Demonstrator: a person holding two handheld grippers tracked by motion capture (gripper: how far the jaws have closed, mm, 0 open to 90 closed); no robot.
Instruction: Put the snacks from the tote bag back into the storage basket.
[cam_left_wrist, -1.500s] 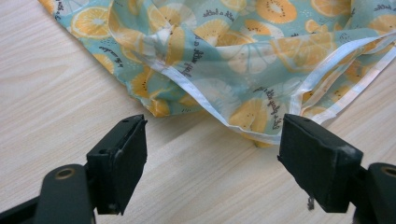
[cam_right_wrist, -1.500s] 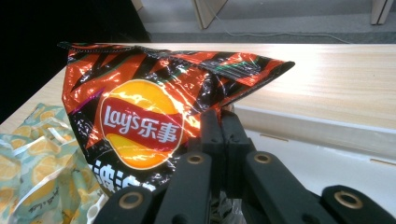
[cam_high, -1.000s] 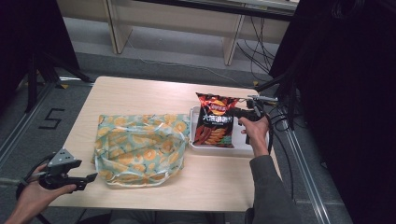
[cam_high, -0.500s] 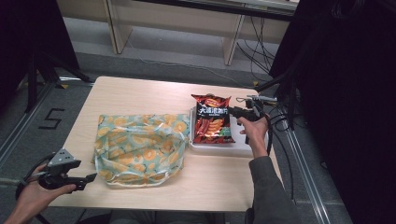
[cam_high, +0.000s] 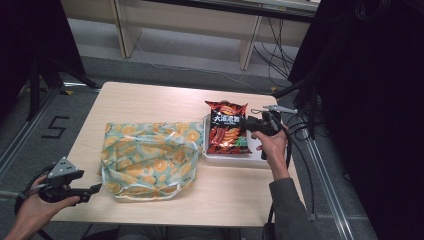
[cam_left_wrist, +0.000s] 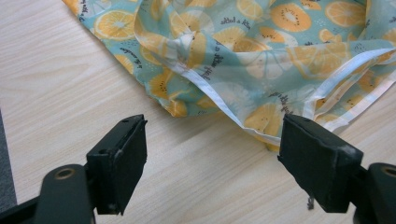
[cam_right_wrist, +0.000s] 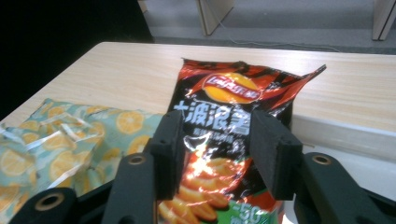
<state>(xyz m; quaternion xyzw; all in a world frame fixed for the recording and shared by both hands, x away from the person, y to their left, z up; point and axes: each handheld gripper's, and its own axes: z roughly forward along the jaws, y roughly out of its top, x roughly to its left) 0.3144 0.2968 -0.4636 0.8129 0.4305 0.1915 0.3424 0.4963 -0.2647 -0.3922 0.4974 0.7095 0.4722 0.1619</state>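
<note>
A red chip bag (cam_high: 227, 127) stands tilted over the white tray (cam_high: 250, 156) at the table's right side. My right gripper (cam_high: 247, 124) is shut on its right part; in the right gripper view the bag (cam_right_wrist: 224, 93) fills the gap between my two black jaws (cam_right_wrist: 217, 140). A teal cloth bag printed with orange slices (cam_high: 150, 157) lies flat left of the tray. My left gripper (cam_high: 95, 189) hovers open at the near left corner, and its jaws (cam_left_wrist: 210, 158) straddle bare wood just short of the cloth bag's white-trimmed edge (cam_left_wrist: 261, 51).
The wooden table (cam_high: 150, 100) has open room along its far and left parts. Cables (cam_high: 300, 130) hang past the right edge. Black stands and dark drapes flank both sides, and the floor at left carries a taped "5" (cam_high: 55, 127).
The right gripper has carried the chip bag slightly leftward over the tray. The left gripper has stayed in place.
</note>
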